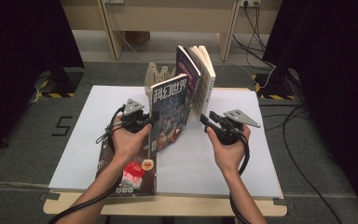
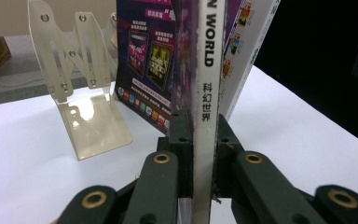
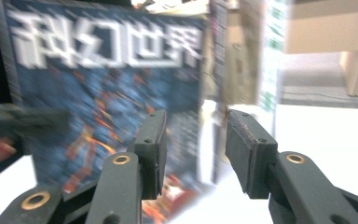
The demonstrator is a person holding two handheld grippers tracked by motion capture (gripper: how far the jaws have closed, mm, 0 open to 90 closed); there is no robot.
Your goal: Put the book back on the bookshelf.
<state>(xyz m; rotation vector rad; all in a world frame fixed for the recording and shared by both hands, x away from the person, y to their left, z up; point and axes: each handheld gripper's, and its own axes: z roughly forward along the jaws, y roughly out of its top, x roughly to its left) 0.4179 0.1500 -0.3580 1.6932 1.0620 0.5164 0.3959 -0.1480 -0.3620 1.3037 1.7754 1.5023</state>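
1. The step in hand looks like shelving: the person is standing a science-fiction magazine [image 1: 168,112] upright on the white table sheet [image 1: 261,154], to join the row of books [image 1: 196,74] leaning against the clear acrylic bookend [image 1: 154,74].

2. The left gripper [image 1: 145,122] is clamped on the magazine's spine. In the left gripper view the white spine [image 2: 204,116] runs straight up between the two black jaws, which press it from both sides.

3. The magazine stands near the middle of the sheet, tilted slightly, with its blue cover facing the person. The standing books are just beyond it at about one o'clock, and the bookend sits behind at eleven o'clock.

4. The right gripper [image 1: 204,119] hovers at three o'clock from the magazine, close to its free edge. Its jaws stand moderately apart with nothing between them; in the right gripper view, the gap between them frames the cover's edge [image 3: 200,93].

5. Another magazine [image 1: 133,175] lies flat under the left forearm, at seven o'clock from the upright one, near the table's front edge.

6. The next move, I judge, calls for carrying the magazine back toward one o'clock until it rests flush against the books. The right gripper should steady the free edge so the covers do not splay.

7. Letting go too early could allow the thin magazine to topple, so the lean should settle first.
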